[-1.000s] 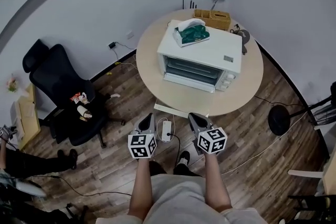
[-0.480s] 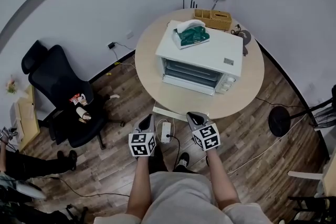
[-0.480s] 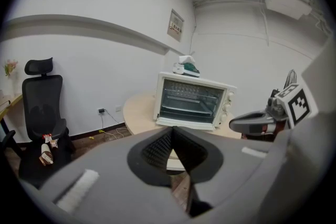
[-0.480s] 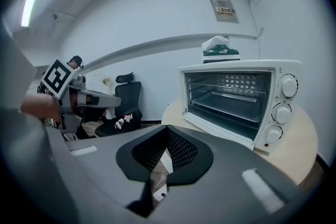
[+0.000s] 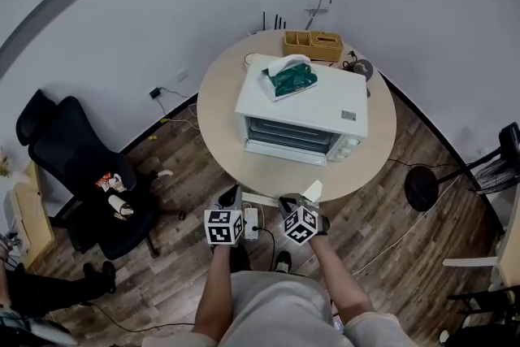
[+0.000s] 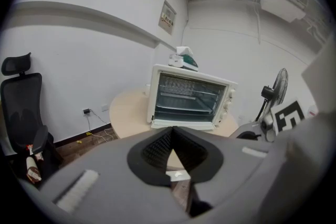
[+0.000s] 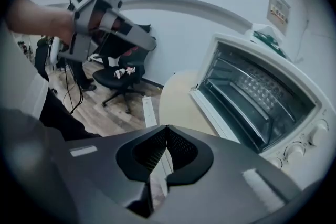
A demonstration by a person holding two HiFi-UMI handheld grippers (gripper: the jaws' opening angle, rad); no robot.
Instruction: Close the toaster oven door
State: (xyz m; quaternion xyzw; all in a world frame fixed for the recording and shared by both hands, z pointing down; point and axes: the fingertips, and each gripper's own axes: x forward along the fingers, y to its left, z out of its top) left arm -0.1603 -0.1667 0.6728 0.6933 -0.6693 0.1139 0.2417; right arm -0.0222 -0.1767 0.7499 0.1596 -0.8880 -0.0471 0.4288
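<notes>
The white toaster oven (image 5: 302, 111) stands on a round beige table (image 5: 223, 106). Its door (image 5: 284, 150) hangs open and down at the front, and the wire rack inside (image 7: 257, 97) shows. Both grippers hover over the floor in front of the table, well short of the oven. In the head view my left gripper (image 5: 230, 196) is shut and holds nothing; my right gripper (image 5: 285, 202) is also shut and empty. The left gripper (image 6: 172, 131) points at the oven front. From the right gripper (image 7: 167, 128) the oven lies to the right.
A green-and-white packet (image 5: 286, 77) lies on the oven top, with a wooden organizer (image 5: 313, 45) behind it. On the floor are a black office chair (image 5: 81, 166) at left, a power strip (image 5: 250, 219) between the grippers, and a fan base (image 5: 422, 188) at right.
The two grippers have drawn closer together, the right one shifting left. The head view has shifted, so table and oven sit a little further left and up. The oven door stays open.
</notes>
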